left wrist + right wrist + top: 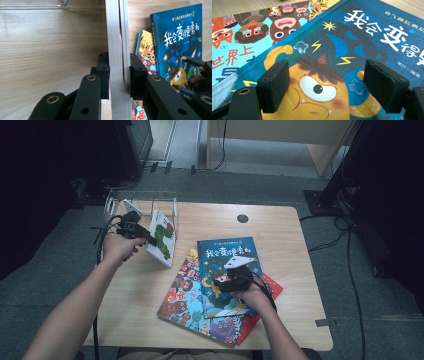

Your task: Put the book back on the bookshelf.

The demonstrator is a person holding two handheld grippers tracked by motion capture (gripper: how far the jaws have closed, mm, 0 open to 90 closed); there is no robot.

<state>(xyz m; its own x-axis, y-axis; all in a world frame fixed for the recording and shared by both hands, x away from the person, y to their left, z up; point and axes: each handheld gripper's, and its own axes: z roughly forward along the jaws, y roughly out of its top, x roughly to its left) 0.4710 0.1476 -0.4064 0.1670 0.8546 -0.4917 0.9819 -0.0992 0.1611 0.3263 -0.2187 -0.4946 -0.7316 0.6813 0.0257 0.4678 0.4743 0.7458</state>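
**White picture book held on edge beside clear rack as second gripper rests over blue cover**

A person at a wooden table [280,320] holds a white picture book [164,236] upright in the left gripper [148,238], near the table's far left corner and just in front of a clear plastic rack [150,200]. The book stands on its lower edge, tilted slightly, its illustrated cover facing the middle of the table and its long axis running from the rack toward the person. In the left gripper view both pads press against the book's opposite faces, with the page block [117,62] rising straight up between them. The left forearm reaches in diagonally from the lower left, the hand wrapped around the gripper's body, cable [102,237] trailing behind it.

The right gripper [226,281] rests low over a blue book [225,255] that lies flat at the table's centre, on top of a colourful animal-face book [182,297] and a red book [272,287]. Its jaws stand wide apart, either side of the one-eyed yellow monster [317,95] on the cover, gripping nothing. The blue book's long axis runs away from the person, title at the far end.
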